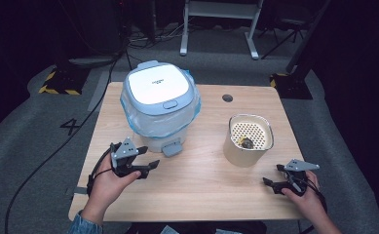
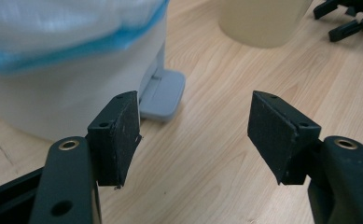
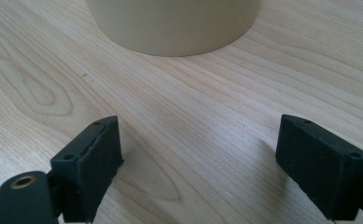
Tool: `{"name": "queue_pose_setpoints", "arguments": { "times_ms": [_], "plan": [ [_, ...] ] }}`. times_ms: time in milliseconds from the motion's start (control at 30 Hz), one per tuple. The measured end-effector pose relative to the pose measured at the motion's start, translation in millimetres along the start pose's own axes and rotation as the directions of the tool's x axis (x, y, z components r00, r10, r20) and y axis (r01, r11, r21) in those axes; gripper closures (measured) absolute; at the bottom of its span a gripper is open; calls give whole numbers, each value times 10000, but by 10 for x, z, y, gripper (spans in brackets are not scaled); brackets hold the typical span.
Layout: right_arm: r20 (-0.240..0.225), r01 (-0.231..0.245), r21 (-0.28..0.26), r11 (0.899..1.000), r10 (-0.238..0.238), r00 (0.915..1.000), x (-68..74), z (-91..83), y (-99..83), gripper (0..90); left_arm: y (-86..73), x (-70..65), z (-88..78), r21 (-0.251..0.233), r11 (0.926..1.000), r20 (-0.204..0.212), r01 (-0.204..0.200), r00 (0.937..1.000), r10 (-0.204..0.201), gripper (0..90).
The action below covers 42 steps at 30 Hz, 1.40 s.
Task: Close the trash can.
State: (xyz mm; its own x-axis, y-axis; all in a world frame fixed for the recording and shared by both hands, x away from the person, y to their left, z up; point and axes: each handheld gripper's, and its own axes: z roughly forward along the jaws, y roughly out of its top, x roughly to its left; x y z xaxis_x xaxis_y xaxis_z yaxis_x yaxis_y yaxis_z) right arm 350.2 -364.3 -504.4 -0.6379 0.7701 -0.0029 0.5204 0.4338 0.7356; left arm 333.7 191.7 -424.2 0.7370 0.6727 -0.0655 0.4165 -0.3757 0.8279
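Pedal bin, white plastic with blue-edged liner: grey foot pedal just beyond my left gripper, jaws open, empty, ready to press. Right gripper parked, jaws wide, short of beige strainer tub.

- From the high view, bright light from above falls on the counter, and the room around it is dark.
- The white bin lid shines with glare.
- In the left gripper view, the bin looks blurry up close.
- In the right gripper view, soft shadows lie beside the tool.
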Motion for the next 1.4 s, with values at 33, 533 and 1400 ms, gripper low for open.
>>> {"name": "queue_pose_setpoints", "arguments": {
  "times_ms": [33,533,1400],
  "plan": [
    [0,0,0,10000,0,10000,0,0,0,144,-30,1,19,62,9999,-3,104,9999,-104,348],
    [0,1,-1,10000,-1,10000,0,0,0,144,-479,30,309,1575,9870,-95,327,9995,-315,304],
    [14,4,5,10000,-4,10000,1,0,1,144,-644,-39,492,2106,9770,-1042,341,9945,-122,135]
  ]
}}
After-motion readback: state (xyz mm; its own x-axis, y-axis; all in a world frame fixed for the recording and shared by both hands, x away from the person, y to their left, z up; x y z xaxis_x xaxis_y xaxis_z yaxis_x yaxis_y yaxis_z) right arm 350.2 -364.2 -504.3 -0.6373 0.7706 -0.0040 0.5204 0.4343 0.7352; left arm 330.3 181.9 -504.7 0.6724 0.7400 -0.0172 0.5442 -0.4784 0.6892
